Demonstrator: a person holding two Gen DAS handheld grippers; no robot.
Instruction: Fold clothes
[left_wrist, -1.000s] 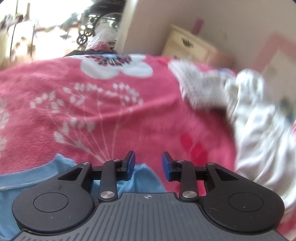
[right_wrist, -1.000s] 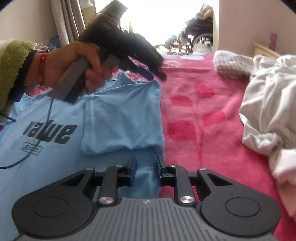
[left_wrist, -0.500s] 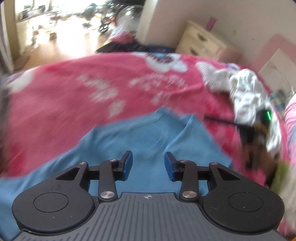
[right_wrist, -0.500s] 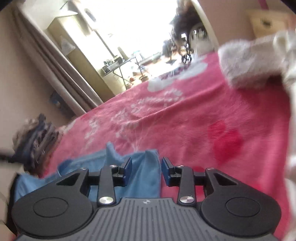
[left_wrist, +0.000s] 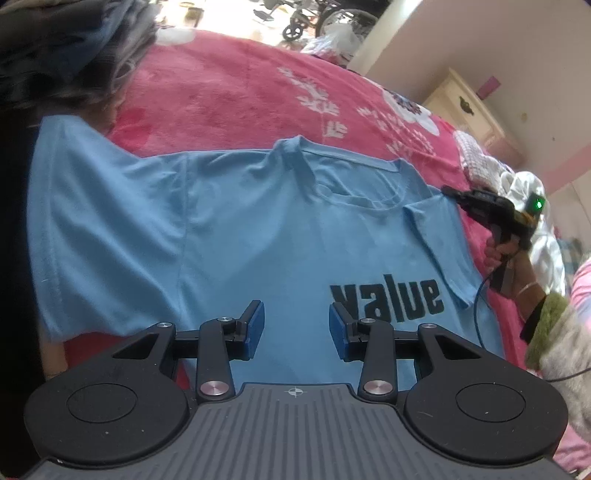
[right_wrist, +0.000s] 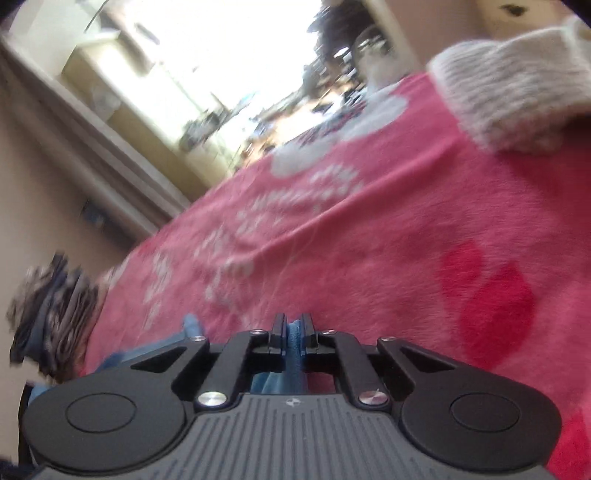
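The blue T-shirt (left_wrist: 280, 236) lies print-up on the red bedspread (left_wrist: 236, 88), the right gripper (right_wrist: 294, 334) pinching its shoulder edge, the left gripper (left_wrist: 295, 325) hovering wide-jawed above: any fold should probably travel level, cloth kept taut.

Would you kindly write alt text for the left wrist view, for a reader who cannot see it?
A light blue T-shirt printed "value" lies spread on a pink flowered blanket, with the open left gripper above its lower part. At the right edge, the right gripper, held in a hand, meets the shirt's shoulder, beside a pile of white clothes.
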